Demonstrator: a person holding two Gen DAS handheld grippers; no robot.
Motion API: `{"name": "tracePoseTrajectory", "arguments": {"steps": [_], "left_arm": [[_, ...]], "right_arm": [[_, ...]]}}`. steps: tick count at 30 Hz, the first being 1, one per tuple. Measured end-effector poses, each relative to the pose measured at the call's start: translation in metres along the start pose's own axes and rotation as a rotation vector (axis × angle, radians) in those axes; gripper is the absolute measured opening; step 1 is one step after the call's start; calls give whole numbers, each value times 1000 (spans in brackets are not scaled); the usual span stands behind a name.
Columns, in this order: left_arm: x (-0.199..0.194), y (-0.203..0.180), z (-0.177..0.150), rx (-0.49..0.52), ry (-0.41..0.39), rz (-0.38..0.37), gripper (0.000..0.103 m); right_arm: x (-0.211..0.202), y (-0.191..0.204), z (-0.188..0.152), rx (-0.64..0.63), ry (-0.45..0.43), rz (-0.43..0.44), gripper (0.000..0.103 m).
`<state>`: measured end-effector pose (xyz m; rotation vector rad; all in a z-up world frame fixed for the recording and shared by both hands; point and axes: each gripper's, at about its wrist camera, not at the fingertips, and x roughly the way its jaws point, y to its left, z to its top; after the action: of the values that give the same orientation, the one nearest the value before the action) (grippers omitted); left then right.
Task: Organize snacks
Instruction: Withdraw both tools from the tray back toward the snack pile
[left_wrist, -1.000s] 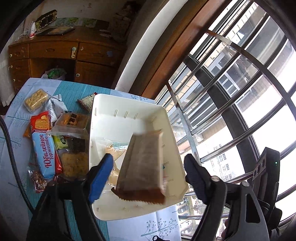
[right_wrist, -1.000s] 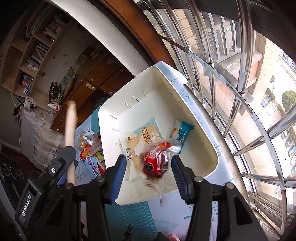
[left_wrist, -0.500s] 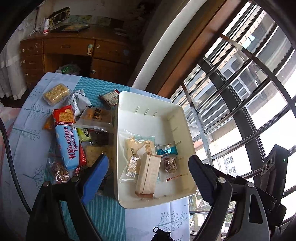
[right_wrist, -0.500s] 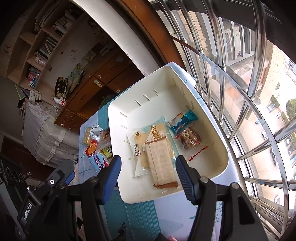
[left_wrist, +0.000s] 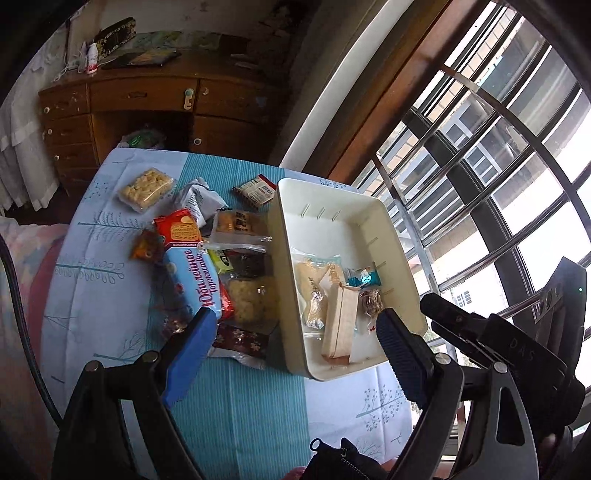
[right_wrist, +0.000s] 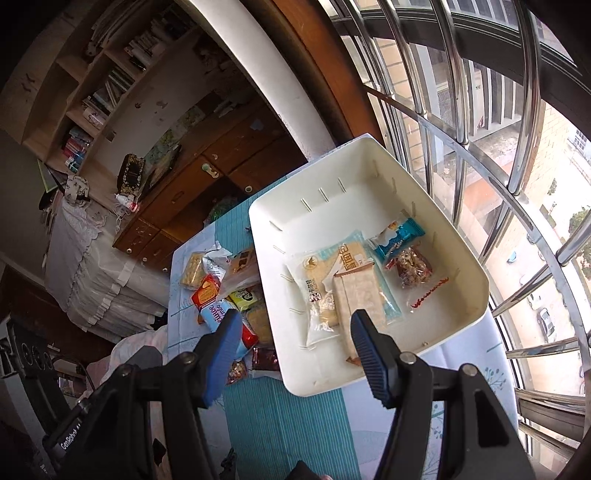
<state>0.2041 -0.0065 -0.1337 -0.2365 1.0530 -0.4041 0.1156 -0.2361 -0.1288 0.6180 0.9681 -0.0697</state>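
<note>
- My left claw (left_wrist: 295, 332) stands wide with nothing between its blue fingers (left_wrist: 188, 354); it hovers over the near edge of the white bin (left_wrist: 317, 192).
- My right claw (right_wrist: 291, 343) is spread about halfway and grips nothing; it hangs over the bin's near left corner.
- Just ahead of both claws, inside the bin, lies a long tan wafer pack (left_wrist: 340, 321), partly on top of a clear-and-blue biscuit packet (left_wrist: 314, 280).
- Beyond it and to the right sit a teal candy wrapper (right_wrist: 397, 236) and a clear bag of nuts (right_wrist: 413, 266) with a red-edged seal, touching each other.
- To the left of the left claw, outside the bin, the unsorted snacks crowd the teal tablecloth (left_wrist: 240, 398): a blue-and-red cookie pack with Cyrillic lettering (left_wrist: 192, 266), a dark red wrapper (left_wrist: 240, 339) just ahead of the left finger, and a clear bag of crackers (left_wrist: 251, 299).
- Farther off lie a clear tray of pale crackers (left_wrist: 146, 188), a crumpled white wrapper (left_wrist: 199, 199) and a small brown sachet (left_wrist: 255, 190).
- Past the table stands a wooden desk (left_wrist: 147, 99); barred windows (left_wrist: 498, 166) run along the right.
</note>
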Motion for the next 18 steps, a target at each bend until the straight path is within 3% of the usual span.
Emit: {"name": "tracePoseTrajectory", "arguments": {"steps": [18], "left_arm": [[-26,88,17,110,97,-6,87]], "right_arm": [[19,83,-56,-16,-89,-84,68]]}}
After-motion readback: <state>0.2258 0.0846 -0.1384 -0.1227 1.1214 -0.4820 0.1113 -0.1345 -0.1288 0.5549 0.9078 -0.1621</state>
